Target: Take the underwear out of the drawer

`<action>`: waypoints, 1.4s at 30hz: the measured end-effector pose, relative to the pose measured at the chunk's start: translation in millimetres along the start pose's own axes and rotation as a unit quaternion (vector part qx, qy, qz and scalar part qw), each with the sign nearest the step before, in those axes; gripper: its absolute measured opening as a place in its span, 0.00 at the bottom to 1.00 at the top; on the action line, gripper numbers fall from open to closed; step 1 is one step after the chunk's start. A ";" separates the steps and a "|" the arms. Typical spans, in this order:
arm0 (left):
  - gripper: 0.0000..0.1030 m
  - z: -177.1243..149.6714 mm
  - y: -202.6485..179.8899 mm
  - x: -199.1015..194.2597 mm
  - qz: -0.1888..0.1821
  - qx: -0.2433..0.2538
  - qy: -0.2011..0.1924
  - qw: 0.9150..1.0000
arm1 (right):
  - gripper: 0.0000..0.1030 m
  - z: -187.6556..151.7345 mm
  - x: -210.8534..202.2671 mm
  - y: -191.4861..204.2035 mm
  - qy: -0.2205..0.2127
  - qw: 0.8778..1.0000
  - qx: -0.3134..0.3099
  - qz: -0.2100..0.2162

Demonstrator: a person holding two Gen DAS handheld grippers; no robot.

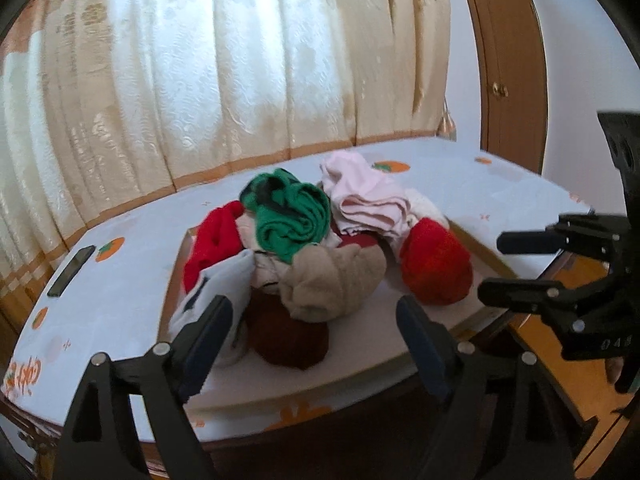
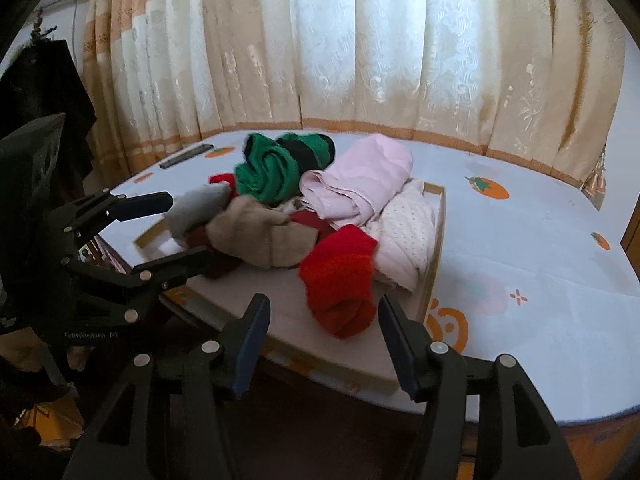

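A shallow wooden drawer (image 1: pixel 486 254) (image 2: pixel 434 236) lies on a table, heaped with rolled clothes: green (image 1: pixel 290 216) (image 2: pixel 272 170), pink (image 1: pixel 366 198) (image 2: pixel 360 178), beige (image 1: pixel 334 280) (image 2: pixel 260 236), red (image 1: pixel 436 262) (image 2: pixel 340 276), dark maroon (image 1: pixel 290 340), white knit (image 2: pixel 406 232) and a grey-white piece (image 1: pixel 216 292). My left gripper (image 1: pixel 314 320) is open and empty at the drawer's near edge, in front of the beige and maroon pieces. My right gripper (image 2: pixel 324 316) is open and empty, just short of the red roll. Each gripper shows in the other's view (image 1: pixel 494 266) (image 2: pixel 176 228).
The table carries a pale blue cloth with orange fruit prints (image 2: pixel 520 248). A dark phone (image 1: pixel 72 270) (image 2: pixel 186 156) lies at its far left. Cream curtains (image 2: pixel 360 48) hang behind. A wooden door (image 1: pixel 508 60) stands at the right.
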State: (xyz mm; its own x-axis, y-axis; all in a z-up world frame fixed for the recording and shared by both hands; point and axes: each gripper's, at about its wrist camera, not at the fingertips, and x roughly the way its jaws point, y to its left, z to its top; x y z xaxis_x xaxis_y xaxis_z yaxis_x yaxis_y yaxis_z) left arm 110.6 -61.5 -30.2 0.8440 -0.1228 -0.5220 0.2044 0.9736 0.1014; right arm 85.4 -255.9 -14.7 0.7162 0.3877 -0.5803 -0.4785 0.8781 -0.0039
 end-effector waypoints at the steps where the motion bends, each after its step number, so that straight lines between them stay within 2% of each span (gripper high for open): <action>1: 0.86 -2.5 2.6 -7.3 0.001 -0.010 -0.007 1.000 | 0.58 -2.0 -7.2 4.4 -0.008 1.000 -0.001 0.002; 4: 0.90 -9.5 9.1 -23.4 0.005 -0.034 -0.025 0.999 | 0.58 -6.1 -24.3 16.2 -0.031 1.000 -0.004 0.003; 16: 0.96 -22.8 22.8 -68.6 0.029 -0.071 -0.074 0.994 | 0.67 -11.3 -73.6 37.2 -0.121 0.993 0.007 -0.002; 42: 1.00 -24.7 22.1 -79.9 0.039 -0.073 -0.087 0.993 | 0.69 -14.3 -88.8 46.7 -0.145 0.989 0.001 0.016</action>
State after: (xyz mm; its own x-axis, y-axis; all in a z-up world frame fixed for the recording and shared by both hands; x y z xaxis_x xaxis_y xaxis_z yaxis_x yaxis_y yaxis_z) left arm 35.4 -25.4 -7.2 0.9300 -0.0657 -0.3617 0.0722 0.9974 0.0044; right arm -7.8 -253.3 25.0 0.8157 0.4800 -0.3228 -0.5034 0.8640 0.0125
